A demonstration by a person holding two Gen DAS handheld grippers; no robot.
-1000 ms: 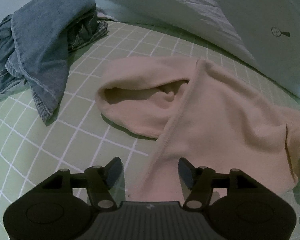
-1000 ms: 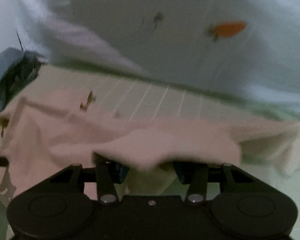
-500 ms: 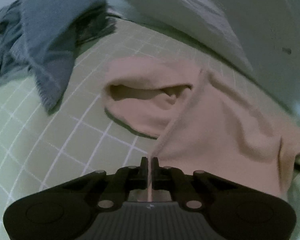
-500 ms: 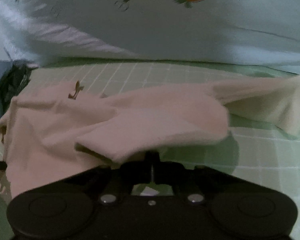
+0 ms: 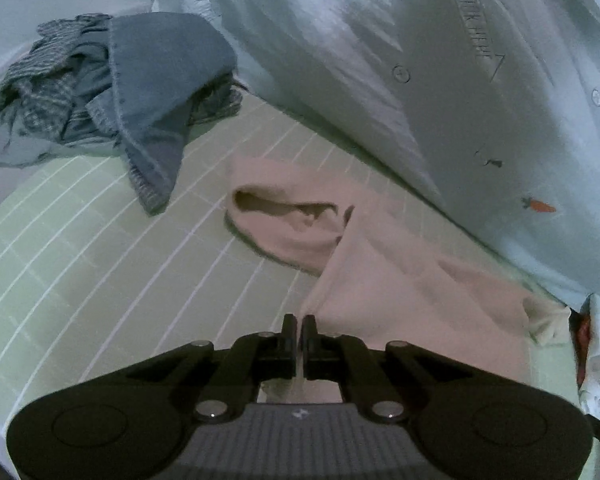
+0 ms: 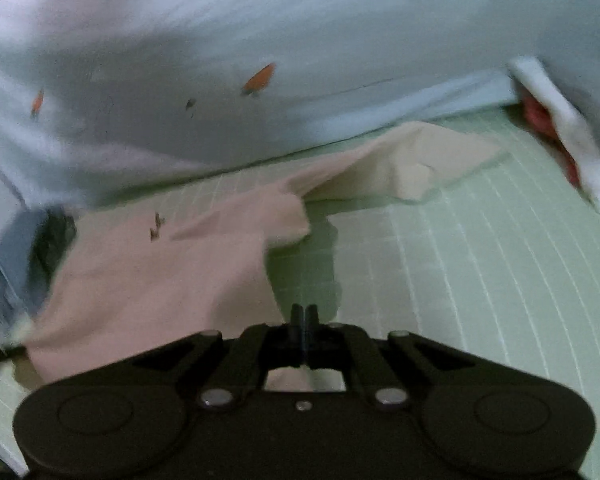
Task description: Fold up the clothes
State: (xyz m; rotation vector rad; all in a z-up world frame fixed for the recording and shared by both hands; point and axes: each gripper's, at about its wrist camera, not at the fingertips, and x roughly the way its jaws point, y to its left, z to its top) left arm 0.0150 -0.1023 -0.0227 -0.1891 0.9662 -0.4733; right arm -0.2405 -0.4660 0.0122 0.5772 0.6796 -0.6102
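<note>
**Pink garment, held at two points on the near hem, stretched away from both hand-held grippers**

- Item: pink garment [image 5: 404, 280], soft knit, lying on the green gridded mat [image 5: 100, 264]. A small dark motif shows on its front in the right wrist view [image 6: 156, 226]. One sleeve trails off to the right, paler at its end [image 6: 416, 168]; an open cuff or sleeve mouth faces left in the left wrist view [image 5: 284, 216].
- Left hand-held gripper [image 5: 299, 328]: clenched, with a thin edge of the pink cloth pinched between its fingers.
- Right hand-held gripper [image 6: 304, 316]: clenched likewise on a fold of the same cloth, which runs up and to the left from it.
- Governing relation: the body of the garment lies ahead of both grippers, its long axis running away from them toward the pale blue carrot-print bedding [image 5: 440, 80]. Each hand holds its own end of the near edge, so neither is nearer. My judgement is that the coming move carries this edge forward over the body.
- Surroundings: heap of blue-grey clothes [image 5: 112, 92] at far left, near the sleeve mouth but apart from it. Bedding wall just beyond the far edge of the garment. A white and red item [image 6: 556, 140] at far right, on the mat beside the sleeve end.
- Obstruction: the bedding limits forward travel; the loose right sleeve is likely to drag.
</note>
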